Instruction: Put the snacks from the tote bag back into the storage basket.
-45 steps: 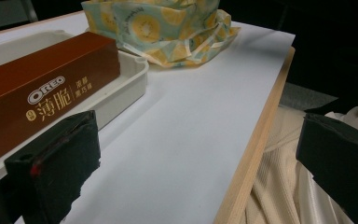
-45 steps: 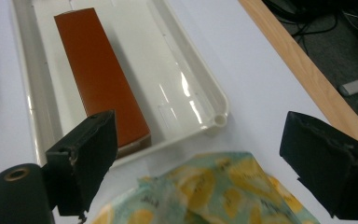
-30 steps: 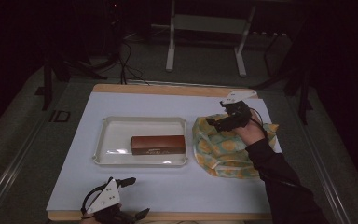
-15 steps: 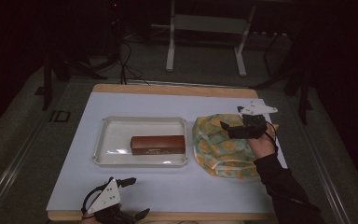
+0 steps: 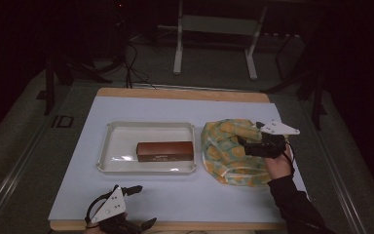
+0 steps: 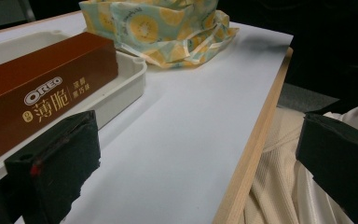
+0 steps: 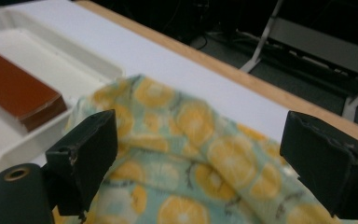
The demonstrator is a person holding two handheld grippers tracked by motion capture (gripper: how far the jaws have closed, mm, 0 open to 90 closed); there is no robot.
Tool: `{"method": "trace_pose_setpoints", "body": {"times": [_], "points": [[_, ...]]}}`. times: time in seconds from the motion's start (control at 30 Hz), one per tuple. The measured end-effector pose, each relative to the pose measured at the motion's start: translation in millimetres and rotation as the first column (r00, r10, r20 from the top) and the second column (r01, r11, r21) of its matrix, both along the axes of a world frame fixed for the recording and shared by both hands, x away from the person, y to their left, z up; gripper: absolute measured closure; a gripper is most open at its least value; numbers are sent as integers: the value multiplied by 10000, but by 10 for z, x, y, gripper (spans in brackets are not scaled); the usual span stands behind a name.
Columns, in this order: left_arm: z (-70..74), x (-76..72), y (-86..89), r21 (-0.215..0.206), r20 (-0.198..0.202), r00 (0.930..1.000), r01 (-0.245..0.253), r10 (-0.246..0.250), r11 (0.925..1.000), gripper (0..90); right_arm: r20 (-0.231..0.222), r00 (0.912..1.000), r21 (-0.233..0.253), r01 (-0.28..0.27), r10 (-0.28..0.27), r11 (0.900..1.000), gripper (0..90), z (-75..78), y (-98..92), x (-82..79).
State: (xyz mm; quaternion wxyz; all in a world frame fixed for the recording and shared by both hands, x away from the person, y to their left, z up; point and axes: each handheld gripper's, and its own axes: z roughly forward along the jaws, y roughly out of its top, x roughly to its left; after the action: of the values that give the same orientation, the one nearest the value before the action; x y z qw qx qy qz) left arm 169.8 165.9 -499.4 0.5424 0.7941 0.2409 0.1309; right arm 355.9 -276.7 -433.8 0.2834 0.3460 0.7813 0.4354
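Observation:
A crumpled cloth [image 5: 224,151] printed with yellow citrus slices lies on the white table top, right of a white tray [image 5: 108,146]. A brown Oreo box [image 5: 165,151] lies flat in the tray. My right gripper [image 5: 245,145] hovers over the cloth's right side, open, its jaws pointing left. In the right gripper view the cloth [image 7: 191,140] lies under the gap of the right gripper [image 7: 205,158]. My left gripper [image 5: 146,204] rests open at the table's front left edge. The left gripper [image 6: 196,163] looks out on the box [image 6: 42,98], tray [image 6: 130,79] and cloth [image 6: 163,28].
The table's wooden front edge [image 6: 251,140] runs close to a person's cream garment [image 6: 279,186]. Beyond the far edge, a metal stand [image 5: 214,29] and cables [image 5: 131,63] sit on the dark floor. Bare white surface [image 5: 199,195] spreads in front of the tray.
My right gripper has drawn back from the cloth's far side, moving right and toward the near edge. The cloth now lies flatter. The left gripper has stayed put.

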Motion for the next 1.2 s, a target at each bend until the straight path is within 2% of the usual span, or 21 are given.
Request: {"method": "trace_pose_setpoints", "body": {"times": [0.07,0.23,0.4,0.67,0.83,0.93,0.97,1.07,1.13,1.2], "points": [[0,0,-1,-4,9,10000,4,-4,10000,0,24,9999,-64,122,-122,9999,114,-50,-26,-38],[1,2,-2,-1,10,10000,15,-15,10000,0,-23,9991,357,423,-423,9985,113,-151,-110,-143],[1,6,-6,5,-2,10000,24,-24,10000,0,-172,9988,599,471,-461,9971,114,-228,-189,-206],[2,5,-6,3,7,10000,37,-37,10000,0,-177,9972,626,742,-732,9953,125,-336,-290,-328],[2,5,-7,12,10,10000,49,-49,10000,0,-301,9968,1062,762,-734,9914,133,-357,-401,-415],[1,5,-10,39,19,10000,68,-68,10000,0,-281,9959,934,881,-858,9917,133,-374,-424,-446],[1,6,-10,40,20,10000,72,-72,10000,0,-274,9937,768,1105,-1087,9909,132,-414,-438,-494],[0,8,-7,20,-11,10000,50,-50,10000,0,-200,9921,530,1244,-1235,9908,132,-460,-455,-542],[0,9,-6,37,-3,10000,54,-54,10000,0,-171,9912,548,1317,-1310,9898,132,-477,-479,-574],[-1,6,-8,48,3,10000,63,-63,10000,0,-198,9913,769,1310,-1299,9884,131,-489,-524,-608]]}}
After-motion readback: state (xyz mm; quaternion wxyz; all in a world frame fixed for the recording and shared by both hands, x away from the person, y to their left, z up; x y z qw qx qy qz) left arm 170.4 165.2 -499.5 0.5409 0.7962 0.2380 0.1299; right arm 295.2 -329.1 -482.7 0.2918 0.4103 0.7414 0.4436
